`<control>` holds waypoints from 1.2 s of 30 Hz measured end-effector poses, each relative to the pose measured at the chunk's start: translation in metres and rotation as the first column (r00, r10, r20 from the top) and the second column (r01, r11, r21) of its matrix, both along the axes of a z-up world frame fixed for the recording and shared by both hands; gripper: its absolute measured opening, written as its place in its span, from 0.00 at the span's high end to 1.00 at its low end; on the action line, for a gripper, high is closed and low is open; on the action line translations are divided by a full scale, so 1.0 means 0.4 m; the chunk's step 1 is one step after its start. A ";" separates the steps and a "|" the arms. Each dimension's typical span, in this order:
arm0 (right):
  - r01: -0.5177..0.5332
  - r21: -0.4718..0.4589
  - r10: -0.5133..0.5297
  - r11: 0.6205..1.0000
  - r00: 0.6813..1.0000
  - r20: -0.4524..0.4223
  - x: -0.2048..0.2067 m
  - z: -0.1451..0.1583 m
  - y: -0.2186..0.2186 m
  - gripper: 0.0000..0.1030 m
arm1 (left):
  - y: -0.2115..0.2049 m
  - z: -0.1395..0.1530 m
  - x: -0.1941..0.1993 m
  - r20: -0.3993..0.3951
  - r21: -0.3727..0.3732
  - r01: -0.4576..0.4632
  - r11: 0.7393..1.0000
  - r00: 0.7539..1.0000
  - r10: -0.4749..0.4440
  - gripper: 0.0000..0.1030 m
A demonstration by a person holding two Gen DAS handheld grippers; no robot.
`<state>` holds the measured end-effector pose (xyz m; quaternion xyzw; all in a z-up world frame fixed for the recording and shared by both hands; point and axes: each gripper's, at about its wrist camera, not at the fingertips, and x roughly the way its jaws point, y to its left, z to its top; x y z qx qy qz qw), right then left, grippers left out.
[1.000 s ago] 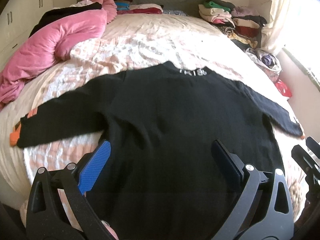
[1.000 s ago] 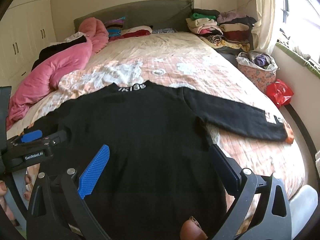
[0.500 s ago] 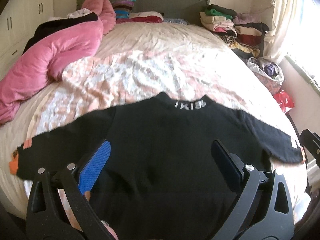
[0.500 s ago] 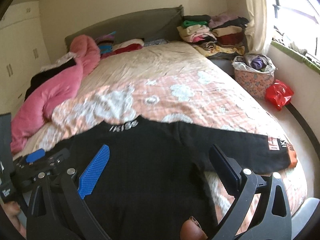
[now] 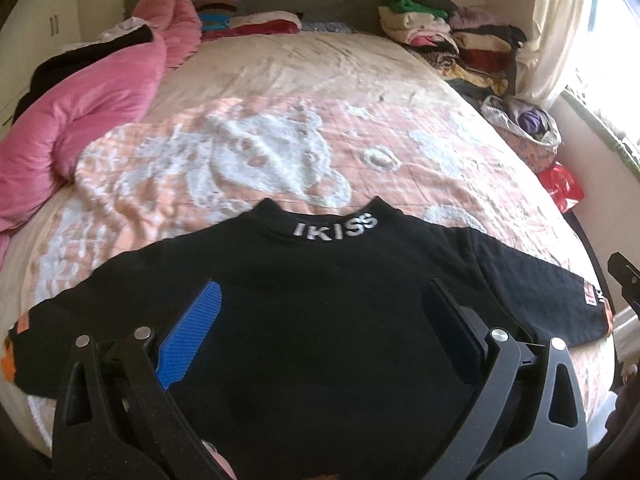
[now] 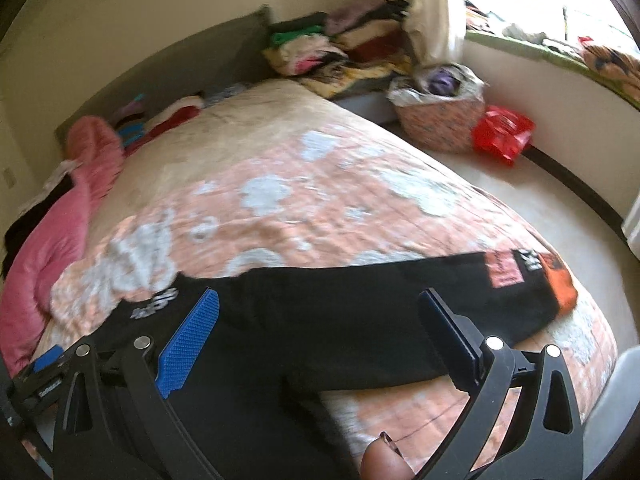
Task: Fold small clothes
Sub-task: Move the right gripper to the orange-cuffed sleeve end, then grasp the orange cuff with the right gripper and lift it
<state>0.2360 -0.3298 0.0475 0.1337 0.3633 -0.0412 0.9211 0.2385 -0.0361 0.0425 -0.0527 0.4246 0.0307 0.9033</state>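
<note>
A black long-sleeved top point(image 5: 320, 300) lies flat on the bed, back up, with "IKISS" on its collar point(image 5: 336, 226) and both sleeves spread out. My left gripper point(image 5: 320, 304) is open and empty above the body of the top. My right gripper point(image 6: 320, 312) is open and empty above the right sleeve point(image 6: 400, 300), whose orange cuff point(image 6: 560, 280) lies near the bed's right edge. The left sleeve's orange cuff point(image 5: 10, 364) shows at the far left of the left wrist view.
The bed has a peach floral cover point(image 5: 280, 152). A pink duvet point(image 5: 80, 100) lies along its left side. Stacks of folded clothes point(image 5: 452, 44) sit at the far right corner. A basket point(image 6: 440, 116) and a red bag point(image 6: 502, 130) stand on the floor.
Both grippers have pulled back and tilted up, so the top sits lower in both views. The right gripper has also swung to the right, over the right sleeve.
</note>
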 end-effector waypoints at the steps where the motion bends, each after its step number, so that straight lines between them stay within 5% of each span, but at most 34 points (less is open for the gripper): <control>1: 0.016 0.004 -0.016 1.000 1.000 -0.005 0.004 -0.009 -0.020 0.04 | -0.009 -0.008 0.008 -0.009 -0.002 0.005 1.000 1.000 -0.005 0.08; 15: 0.299 0.005 -0.298 0.954 0.951 -0.083 0.014 -0.139 -0.234 0.04 | -0.104 -0.100 0.072 -0.075 0.025 0.067 0.997 0.995 -0.065 0.08; 23: 0.423 0.018 -0.415 0.906 0.897 -0.155 0.007 -0.213 -0.325 0.04 | -0.155 -0.135 0.089 -0.085 0.035 0.093 0.995 0.992 -0.090 0.08; 31: 0.543 0.101 -0.507 0.834 0.825 -0.251 -0.016 -0.288 -0.439 0.04 | -0.194 -0.160 0.105 -0.081 0.050 0.104 0.993 0.992 -0.100 0.08; 36: 0.553 0.182 -0.508 0.813 0.827 -0.241 -0.023 -0.309 -0.475 0.04 | -0.205 -0.166 0.099 -0.078 0.065 0.113 0.991 0.991 -0.108 0.08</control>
